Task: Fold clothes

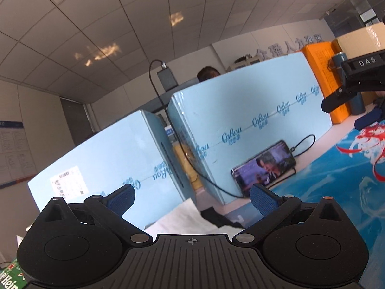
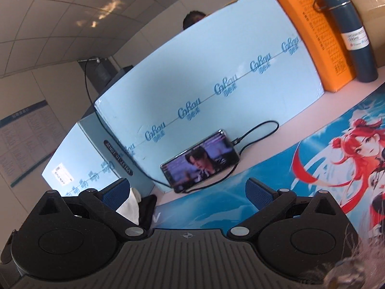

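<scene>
Both black two-finger grippers, left (image 1: 192, 198) and right (image 2: 187, 192), are gaping wide, gripping nothing; white and black clothes (image 2: 138, 207), at seven o'clock, are lying mostly hidden behind the right gripper's left finger.

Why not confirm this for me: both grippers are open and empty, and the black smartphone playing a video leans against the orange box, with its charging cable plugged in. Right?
One detail is wrong. The black smartphone leans against the pale blue foam board, not the orange box, which stands further right; the right wrist view shows this. The black charging cable is plugged in, and the left gripper and right gripper are open and empty.
</scene>
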The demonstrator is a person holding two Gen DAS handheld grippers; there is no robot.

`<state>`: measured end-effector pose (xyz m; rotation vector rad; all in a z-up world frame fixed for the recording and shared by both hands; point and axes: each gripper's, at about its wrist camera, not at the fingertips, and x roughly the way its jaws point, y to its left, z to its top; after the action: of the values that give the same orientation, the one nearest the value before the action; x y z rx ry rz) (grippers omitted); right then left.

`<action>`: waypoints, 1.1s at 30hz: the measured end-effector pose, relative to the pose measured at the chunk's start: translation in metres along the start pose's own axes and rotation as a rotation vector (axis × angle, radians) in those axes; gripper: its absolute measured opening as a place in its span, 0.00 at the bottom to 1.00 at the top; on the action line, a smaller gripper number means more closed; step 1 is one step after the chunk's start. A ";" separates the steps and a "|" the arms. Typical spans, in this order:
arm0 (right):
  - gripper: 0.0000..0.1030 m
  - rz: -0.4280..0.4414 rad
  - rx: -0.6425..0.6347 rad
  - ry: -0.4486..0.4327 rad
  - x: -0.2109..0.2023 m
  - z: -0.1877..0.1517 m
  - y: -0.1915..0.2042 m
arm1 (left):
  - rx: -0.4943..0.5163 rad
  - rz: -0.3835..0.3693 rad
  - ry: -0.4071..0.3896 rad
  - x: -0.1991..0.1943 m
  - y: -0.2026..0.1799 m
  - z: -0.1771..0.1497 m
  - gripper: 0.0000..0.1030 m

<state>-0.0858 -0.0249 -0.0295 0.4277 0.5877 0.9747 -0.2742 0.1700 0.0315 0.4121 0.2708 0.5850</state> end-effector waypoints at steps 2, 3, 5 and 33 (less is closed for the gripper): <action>1.00 0.015 0.008 0.062 0.018 -0.006 0.008 | 0.016 -0.020 0.065 0.009 0.002 -0.011 0.95; 1.00 0.018 0.007 0.085 0.025 -0.008 0.012 | 0.024 -0.043 0.094 0.014 0.001 -0.016 0.94; 1.00 0.025 0.011 0.127 0.038 -0.013 0.018 | 0.048 -0.093 0.142 0.024 -0.003 -0.022 0.94; 0.85 -0.029 -0.252 0.305 0.186 -0.096 0.128 | -0.611 0.074 0.119 0.032 0.142 -0.058 0.05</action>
<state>-0.1496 0.2069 -0.0787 0.0446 0.7318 1.0790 -0.3367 0.3131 0.0394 -0.2040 0.1787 0.7320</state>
